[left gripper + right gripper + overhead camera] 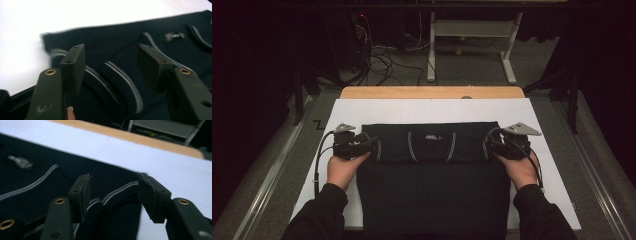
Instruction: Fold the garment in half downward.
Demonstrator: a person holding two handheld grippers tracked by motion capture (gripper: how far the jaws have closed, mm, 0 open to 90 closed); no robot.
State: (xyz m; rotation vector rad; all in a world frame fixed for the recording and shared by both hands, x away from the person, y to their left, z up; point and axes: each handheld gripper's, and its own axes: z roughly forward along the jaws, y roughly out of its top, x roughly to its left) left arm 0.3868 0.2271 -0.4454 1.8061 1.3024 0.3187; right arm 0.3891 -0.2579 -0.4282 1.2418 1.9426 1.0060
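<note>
A dark garment [432,170] with grey striped trim lies on the white sheet [432,107] that covers the table. Its top part is already folded down toward the person, so a thick band lies across the middle. The left gripper [369,143] is at the left end of this band and the right gripper [490,144] at the right end. Both have their jaws apart, with the cloth below them but not pinched. I judge that one fold is done and released; more folds are probably left to make the garment compact.
</note>
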